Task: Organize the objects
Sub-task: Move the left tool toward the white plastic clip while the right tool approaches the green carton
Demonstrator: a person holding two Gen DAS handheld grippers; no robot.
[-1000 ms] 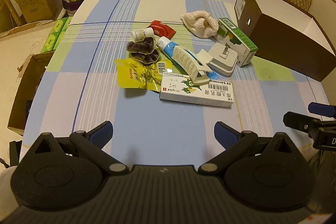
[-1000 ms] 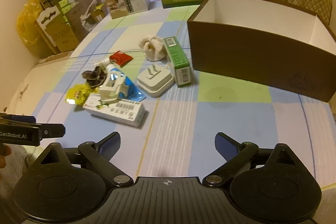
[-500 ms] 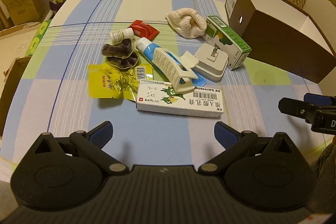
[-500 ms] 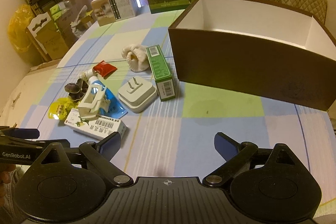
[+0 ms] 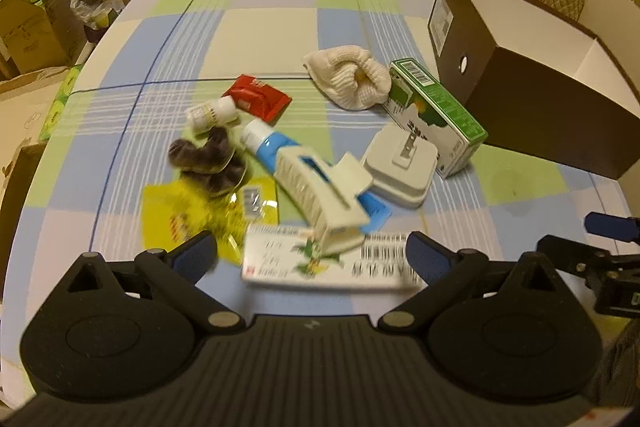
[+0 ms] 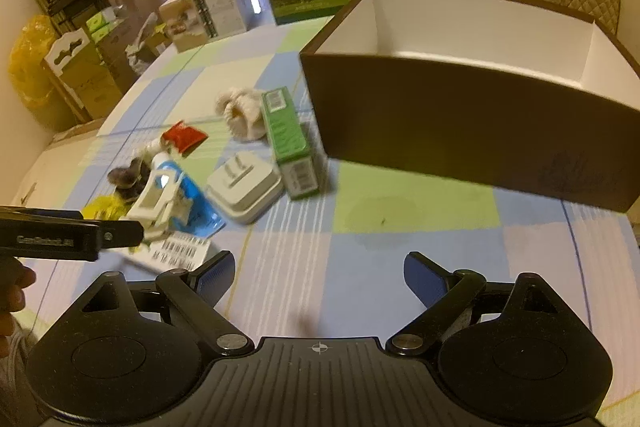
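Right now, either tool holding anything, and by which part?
Nothing held. The left tool is open, its fingers either side of the white medicine box but not closed on it. The right tool is open over bare tablecloth.

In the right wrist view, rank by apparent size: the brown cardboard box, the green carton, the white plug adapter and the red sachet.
1. Brown cardboard box.
2. and 3. Green carton and white plug adapter: too alike to rank.
4. Red sachet, though it lies farther away.
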